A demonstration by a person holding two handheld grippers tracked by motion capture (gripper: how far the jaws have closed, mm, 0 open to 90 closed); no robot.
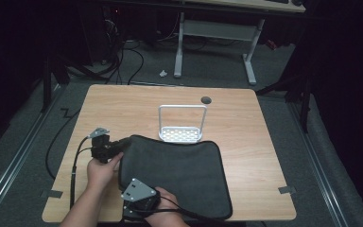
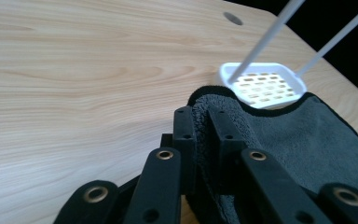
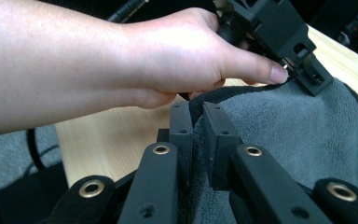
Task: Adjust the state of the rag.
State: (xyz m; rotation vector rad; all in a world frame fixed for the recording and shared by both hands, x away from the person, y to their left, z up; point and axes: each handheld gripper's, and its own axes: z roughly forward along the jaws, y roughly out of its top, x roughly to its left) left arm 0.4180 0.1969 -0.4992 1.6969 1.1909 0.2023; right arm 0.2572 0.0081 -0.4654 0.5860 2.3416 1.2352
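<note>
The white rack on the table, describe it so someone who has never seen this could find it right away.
Start at the wooden table; near its middle, just past the far edge of the dark grey towel, stands the white rack. It alone is white: a perforated base with a tall thin wire loop rising from it.

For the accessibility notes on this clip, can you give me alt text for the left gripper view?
The left hand-held gripper is shut on the edge of a dark grey towel, pinched between its two black jaws. The towel lies on a light wooden table, its far edge lapping onto a white perforated tray with two thin white rods rising from it.
</note>
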